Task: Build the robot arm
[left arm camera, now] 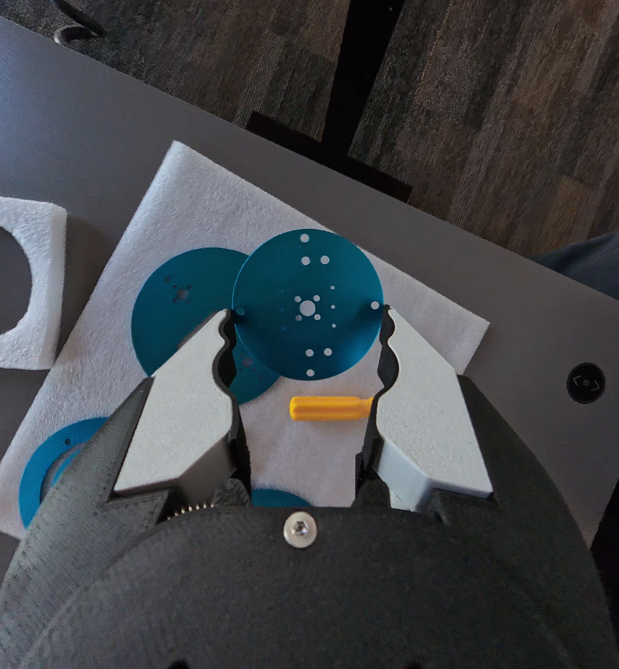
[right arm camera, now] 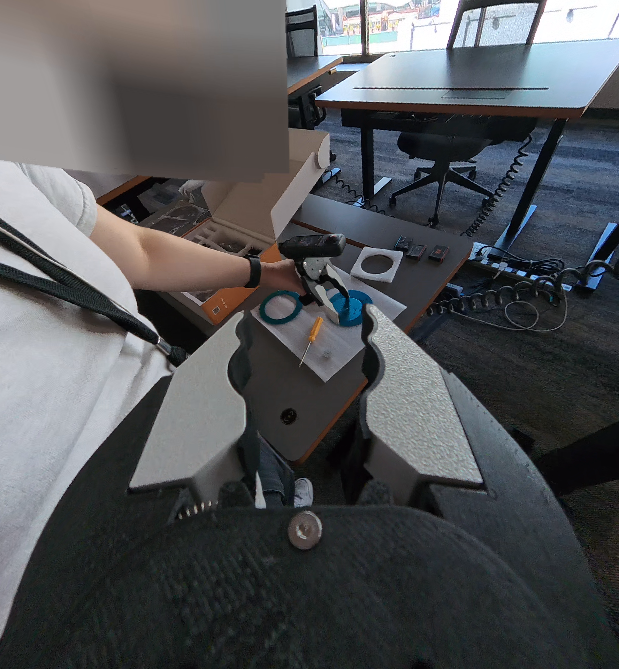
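on the left of the desk in the right wrist view, an open cardboard box with an orange side stands behind the person's forearm; its white lid is tipped up, and inside sit white foam compartments with dark items too small to make out.

just right of the box, a white foam sheet lies on the dark desk. on it, from the left: a blue ring, a blue disc lying flat, and a second blue perforated disc overlapping it, its rim caught between the tips of the left gripper. the jaws are clamped on that disc at opposite edges, and it sits raised above the sheet. a further blue disc shows partly under the left finger. nearer the camera, an orange-handled screwdriver lies on the sheet, apart from the discs.

beyond the sheet sits a square foam frame with a round cutout, then three small dark items in a row.

the right gripper hangs well back from the desk, jaws spread, holding nothing.
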Available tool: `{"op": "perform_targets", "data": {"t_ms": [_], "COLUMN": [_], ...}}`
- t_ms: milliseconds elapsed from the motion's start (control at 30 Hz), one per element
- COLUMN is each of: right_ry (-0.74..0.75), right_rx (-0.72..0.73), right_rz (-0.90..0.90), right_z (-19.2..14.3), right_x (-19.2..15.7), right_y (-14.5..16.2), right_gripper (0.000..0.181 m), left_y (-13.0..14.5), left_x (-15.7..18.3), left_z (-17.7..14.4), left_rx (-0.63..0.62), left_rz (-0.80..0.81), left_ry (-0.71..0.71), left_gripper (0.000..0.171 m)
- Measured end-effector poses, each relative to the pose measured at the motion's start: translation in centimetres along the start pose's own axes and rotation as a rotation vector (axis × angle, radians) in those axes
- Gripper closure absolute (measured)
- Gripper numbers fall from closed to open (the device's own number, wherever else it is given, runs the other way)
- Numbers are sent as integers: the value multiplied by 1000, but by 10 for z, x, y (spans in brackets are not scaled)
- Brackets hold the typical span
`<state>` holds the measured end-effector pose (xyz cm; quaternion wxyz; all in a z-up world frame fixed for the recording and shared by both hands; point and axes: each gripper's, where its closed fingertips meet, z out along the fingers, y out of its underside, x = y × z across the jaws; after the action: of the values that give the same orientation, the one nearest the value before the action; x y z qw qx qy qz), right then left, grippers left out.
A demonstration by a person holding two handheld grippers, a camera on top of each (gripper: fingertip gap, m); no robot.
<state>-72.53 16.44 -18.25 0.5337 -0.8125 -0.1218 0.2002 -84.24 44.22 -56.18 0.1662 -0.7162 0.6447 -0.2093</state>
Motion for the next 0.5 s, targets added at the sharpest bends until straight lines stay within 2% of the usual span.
{"op": "perform_targets", "data": {"t_ms": [100,267,367,500], "right_ry": [-19,32,86,153], "right_rx": [-6,-9,-9,16], "right_rz": [44,10,24,39], "right_z": [3,-2,-11,-28], "right_x": [0,4,9,10], "right_y": [6,6,9,5], "right_gripper": [120,120,120,121], "left_y": [7,12,23,20], "left_x": [6,26,29,25], "left_z": [21,44,55,60], "left_rx": [-67,-115,-154,-151], "left_rz": [51,89,131,145], "left_ry": [22,84,61,32], "left_gripper": [92,92,92,92]}}
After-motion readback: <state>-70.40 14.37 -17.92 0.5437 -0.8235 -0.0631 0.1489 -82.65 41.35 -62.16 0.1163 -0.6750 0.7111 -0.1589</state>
